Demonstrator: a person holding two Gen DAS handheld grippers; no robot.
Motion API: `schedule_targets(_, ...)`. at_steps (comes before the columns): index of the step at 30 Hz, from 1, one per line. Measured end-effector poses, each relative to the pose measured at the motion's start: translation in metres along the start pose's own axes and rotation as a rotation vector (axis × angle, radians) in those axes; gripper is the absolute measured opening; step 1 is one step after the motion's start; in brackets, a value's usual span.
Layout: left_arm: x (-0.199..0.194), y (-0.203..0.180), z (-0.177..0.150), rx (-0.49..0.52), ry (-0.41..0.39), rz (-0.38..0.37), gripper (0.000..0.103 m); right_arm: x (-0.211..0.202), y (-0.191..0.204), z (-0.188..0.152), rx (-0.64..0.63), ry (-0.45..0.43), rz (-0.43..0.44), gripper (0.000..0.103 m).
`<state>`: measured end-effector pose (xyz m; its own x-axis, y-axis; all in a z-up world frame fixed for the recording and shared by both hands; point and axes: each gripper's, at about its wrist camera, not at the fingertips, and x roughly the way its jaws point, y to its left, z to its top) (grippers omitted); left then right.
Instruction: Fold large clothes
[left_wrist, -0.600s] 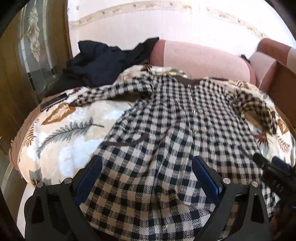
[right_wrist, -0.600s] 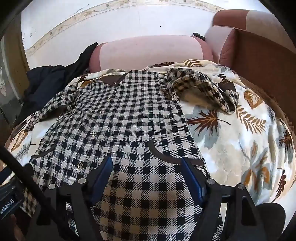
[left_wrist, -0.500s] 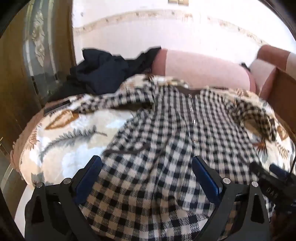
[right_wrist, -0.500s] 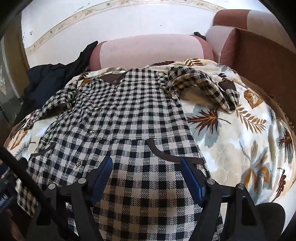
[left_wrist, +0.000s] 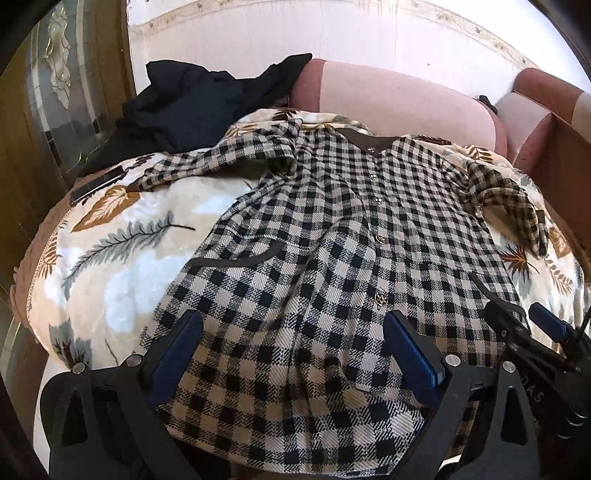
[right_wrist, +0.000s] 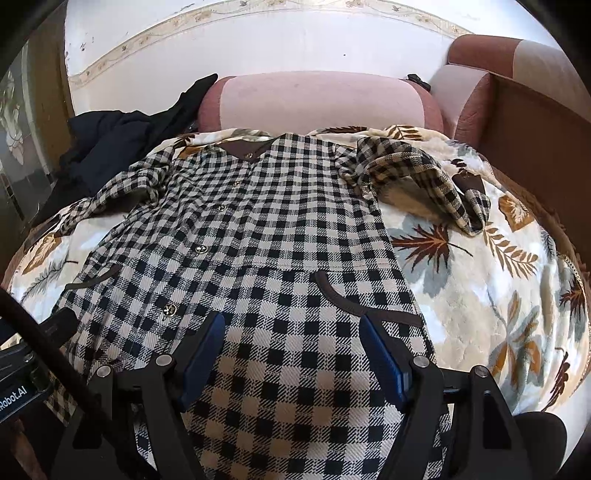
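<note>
A black-and-cream checked shirt (left_wrist: 332, 240) (right_wrist: 266, 236) lies face up and buttoned on a leaf-patterned blanket (left_wrist: 122, 258) (right_wrist: 480, 280), collar far, hem near. Its sleeves are crumpled at both shoulders. My left gripper (left_wrist: 291, 354) hovers open over the hem's left half, blue pads wide apart with cloth below them, not pinched. Over the hem's right half my right gripper (right_wrist: 291, 354) also stands open, near the brown pocket trim (right_wrist: 354, 302). The right gripper's fingers (left_wrist: 517, 325) show at the right edge of the left wrist view.
A heap of dark clothes (left_wrist: 199, 99) (right_wrist: 110, 147) sits at the far left. A pink bolster (left_wrist: 399, 99) (right_wrist: 317, 99) lies behind the shirt. A dark phone (left_wrist: 98, 184) rests on the blanket's left edge. A brown sofa arm (right_wrist: 535, 140) rises on the right.
Both views have shifted only slightly; the shirt sits a touch lower and closer in the left wrist view. Both grippers stay open and the shirt has not been moved.
</note>
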<state>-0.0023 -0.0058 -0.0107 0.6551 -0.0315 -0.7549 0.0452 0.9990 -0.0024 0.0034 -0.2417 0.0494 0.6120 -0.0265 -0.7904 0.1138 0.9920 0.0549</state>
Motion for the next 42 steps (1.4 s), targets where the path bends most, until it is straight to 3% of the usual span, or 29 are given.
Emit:
schedule_targets(5,0.004,-0.004,0.006,0.064,0.067,0.040,0.098,0.004,-0.001,-0.001,0.014,0.018,0.002,0.080)
schedule_targets(14,0.007,-0.005,0.003,0.027,0.064,-0.003,0.097,0.009,-0.001,-0.004,0.018,0.044,0.007,0.080)
schedule_targets(42,0.016,-0.005,-0.004,0.051,0.077,0.022,0.098,0.018,0.000,-0.009,0.027,0.083,0.007,0.080)
